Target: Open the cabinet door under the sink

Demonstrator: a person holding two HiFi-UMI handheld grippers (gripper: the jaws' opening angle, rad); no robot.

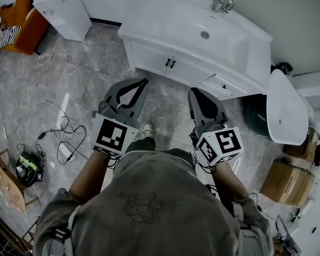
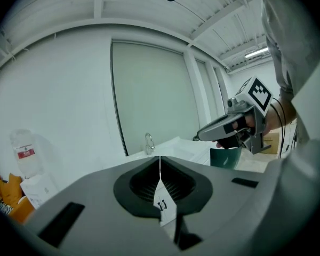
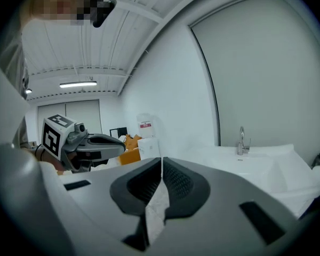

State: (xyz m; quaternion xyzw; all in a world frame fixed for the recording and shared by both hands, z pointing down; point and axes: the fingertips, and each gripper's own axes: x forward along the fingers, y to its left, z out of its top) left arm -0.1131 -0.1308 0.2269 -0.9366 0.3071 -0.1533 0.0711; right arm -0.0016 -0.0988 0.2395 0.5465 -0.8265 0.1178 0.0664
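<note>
The white sink cabinet (image 1: pixel 194 36) stands ahead of me in the head view, with a faucet (image 1: pixel 223 3) at its back. Its two doors (image 1: pixel 165 62) are closed; two small black handles (image 1: pixel 170 63) sit side by side at their meeting edge. My left gripper (image 1: pixel 144 80) is shut and empty, well short of the doors. My right gripper (image 1: pixel 193 91) is also shut and empty, beside it. In the left gripper view the jaws (image 2: pixel 160 160) meet, and the handles (image 2: pixel 161 204) show through the slit below them. The right gripper view shows its jaws (image 3: pixel 161 160) closed too.
A white unit (image 1: pixel 64 9) and orange items (image 1: pixel 21 20) stand at the back left. Cables (image 1: pixel 64 129) lie on the tiled floor to my left. A white oval basin (image 1: pixel 285 108), a dark green bin (image 1: pixel 255 113) and cardboard boxes (image 1: pixel 288 180) crowd the right.
</note>
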